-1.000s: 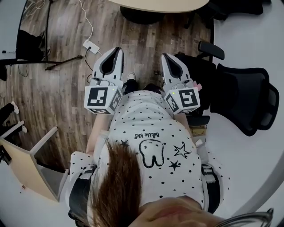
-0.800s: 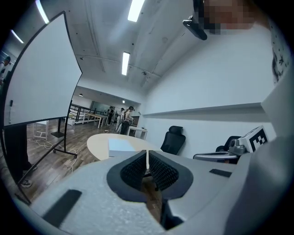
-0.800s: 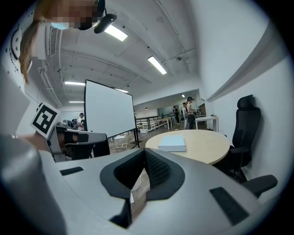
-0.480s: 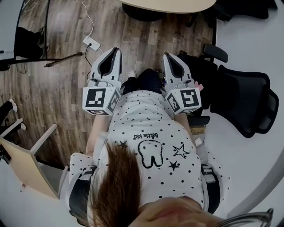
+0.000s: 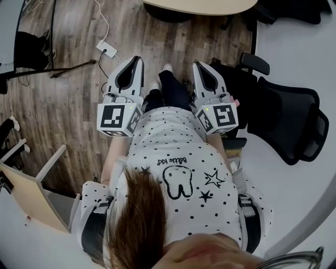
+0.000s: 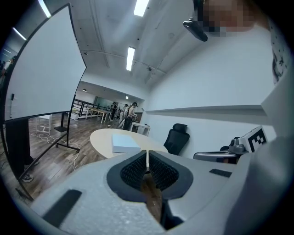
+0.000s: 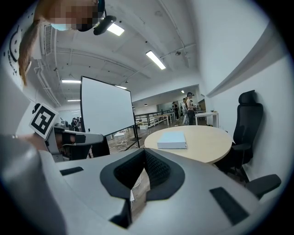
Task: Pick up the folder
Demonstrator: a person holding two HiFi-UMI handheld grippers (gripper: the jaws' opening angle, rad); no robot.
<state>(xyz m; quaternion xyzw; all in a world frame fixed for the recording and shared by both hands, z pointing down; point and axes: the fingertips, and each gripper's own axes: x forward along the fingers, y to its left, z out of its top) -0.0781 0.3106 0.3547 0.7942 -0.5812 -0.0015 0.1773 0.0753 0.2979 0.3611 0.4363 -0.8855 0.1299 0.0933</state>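
Observation:
A flat light-blue folder (image 6: 125, 143) (image 7: 172, 139) lies on a round beige table (image 6: 102, 136) (image 7: 209, 143) some way ahead of both grippers. In the head view only the table's near edge (image 5: 199, 7) shows at the top, and the folder is out of sight. My left gripper (image 5: 137, 59) (image 6: 147, 159) and right gripper (image 5: 198, 65) (image 7: 144, 156) are held side by side in front of the person's body, pointing forward over the wood floor. Both are shut with nothing between the pads.
A black office chair (image 5: 289, 121) (image 7: 246, 120) stands to the right by the white wall. A whiteboard on a stand (image 6: 41, 73) (image 7: 105, 108) is to the left. A power strip with cable (image 5: 107, 51) lies on the floor. A wooden chair (image 5: 31, 194) is at the lower left.
The person has stepped forward: the floor and power strip slid towards the top left, and a foot now shows between the grippers. Both grippers stay shut.

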